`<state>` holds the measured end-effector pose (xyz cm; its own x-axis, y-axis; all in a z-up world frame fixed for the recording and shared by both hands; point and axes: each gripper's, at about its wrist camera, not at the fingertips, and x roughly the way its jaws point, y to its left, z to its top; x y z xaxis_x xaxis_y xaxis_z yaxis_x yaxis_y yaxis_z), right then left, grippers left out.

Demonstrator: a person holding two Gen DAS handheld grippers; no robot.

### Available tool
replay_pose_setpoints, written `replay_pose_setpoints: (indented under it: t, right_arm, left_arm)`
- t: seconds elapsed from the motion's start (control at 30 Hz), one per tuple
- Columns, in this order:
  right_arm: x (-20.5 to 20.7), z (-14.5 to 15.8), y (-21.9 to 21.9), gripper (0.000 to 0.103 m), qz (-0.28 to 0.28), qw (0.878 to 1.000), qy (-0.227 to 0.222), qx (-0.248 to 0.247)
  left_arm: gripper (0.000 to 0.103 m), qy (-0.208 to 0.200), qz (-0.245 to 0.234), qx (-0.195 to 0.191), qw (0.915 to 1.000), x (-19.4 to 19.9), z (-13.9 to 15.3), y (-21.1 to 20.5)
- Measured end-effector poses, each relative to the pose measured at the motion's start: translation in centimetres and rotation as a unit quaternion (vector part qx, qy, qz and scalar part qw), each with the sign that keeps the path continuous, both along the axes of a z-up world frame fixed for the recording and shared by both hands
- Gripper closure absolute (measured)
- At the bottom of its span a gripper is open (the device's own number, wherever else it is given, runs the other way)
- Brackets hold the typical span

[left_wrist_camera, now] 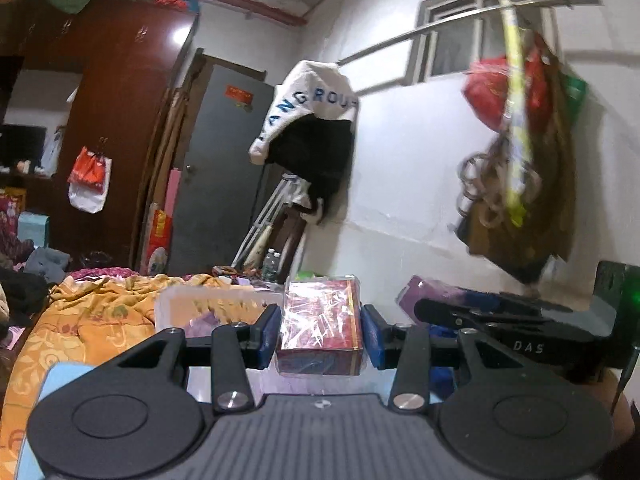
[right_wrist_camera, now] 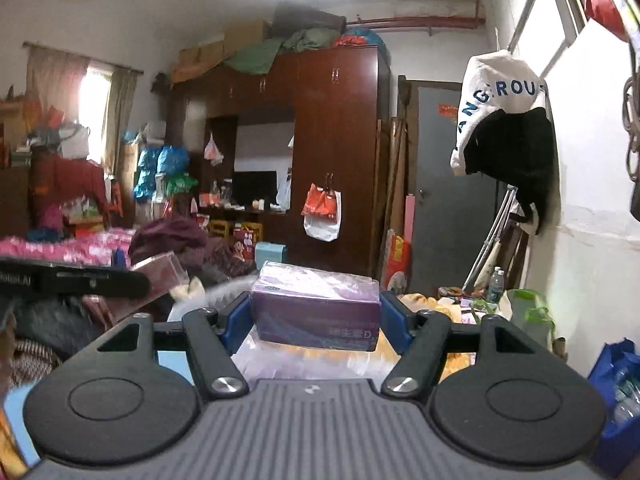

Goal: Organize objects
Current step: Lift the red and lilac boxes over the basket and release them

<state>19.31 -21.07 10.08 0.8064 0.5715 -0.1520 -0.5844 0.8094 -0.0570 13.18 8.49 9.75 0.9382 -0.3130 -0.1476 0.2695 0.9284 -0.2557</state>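
Two boxes are being held above the cluttered bed: the left gripper [left_wrist_camera: 320, 330] is pinching a red box [left_wrist_camera: 320, 328] between its blue pads, while the right gripper [right_wrist_camera: 316, 316] is clamping a purple box [right_wrist_camera: 316, 308].

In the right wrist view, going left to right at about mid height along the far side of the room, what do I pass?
Curtained window → dark screen in the wardrobe niche → orange-and-white bag hanging on the wardrobe → grey door → white lettered garment hanging by the wall.
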Motion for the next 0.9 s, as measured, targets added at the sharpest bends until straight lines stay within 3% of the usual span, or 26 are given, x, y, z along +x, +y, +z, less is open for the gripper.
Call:
replay_pose_setpoints:
  t: [0.17,0.27,0.43,0.47,0.5,0.53,0.57,0.7,0.77,0.83,0.9]
  right_arm:
    - [6.9,1.3,2.1,0.034,-0.065,0.996,0.056,-0.026]
    - [9.7,0.5,3.1,0.034,-0.067,0.993,0.086,-0.04]
    - [10.6,-0.6,4.3,0.032,-0.035,0.996,0.077,-0.04]
    - [10.5,-0.7,4.2,0.023,-0.024,0.997,0.063,-0.041]
    - [9.9,-0.8,4.1,0.006,-0.023,0.998,0.048,-0.041]
    - [9.8,-0.9,3.9,0.0,-0.033,0.998,0.035,-0.037]
    - [9.1,-0.8,3.5,0.0,-0.038,0.998,0.028,-0.031]
    - [7.7,-0.1,2.1,0.0,-0.025,0.998,0.046,-0.024]
    - [6.4,0.2,1.0,0.0,-0.025,0.998,0.041,-0.028]
    - [5.4,0.2,-0.2,0.0,-0.024,0.998,0.051,-0.031]
    - [5.2,-0.1,-1.3,0.0,-0.023,0.995,0.084,-0.042]
  left_arm:
    - [0.056,0.039,0.045,0.003,0.9982,6.2,1.0,0.0]
    - [0.056,0.067,0.061,0.017,0.9957,8.6,0.4,-0.6]
    - [0.055,0.092,0.093,0.011,0.9914,10.7,-0.3,-0.2]
    - [0.05,0.095,0.089,0.004,0.9915,11.1,-0.4,0.1]
    - [0.042,0.097,0.082,0.002,0.9919,11.4,-0.4,0.3]
    - [0.018,0.105,0.075,0.0,0.9916,11.8,-0.5,0.5]
    - [0.006,0.108,0.076,-0.002,0.9912,12.0,-0.5,0.7]
    - [0.001,0.077,0.079,0.012,0.9938,9.9,-0.1,0.8]
    - [0.0,0.035,0.074,0.025,0.9963,7.5,0.6,0.9]
    - [0.0,0.001,0.088,0.051,0.9948,4.8,0.8,1.2]
    - [0.0,-0.008,0.111,0.086,0.9901,2.7,0.3,1.4]
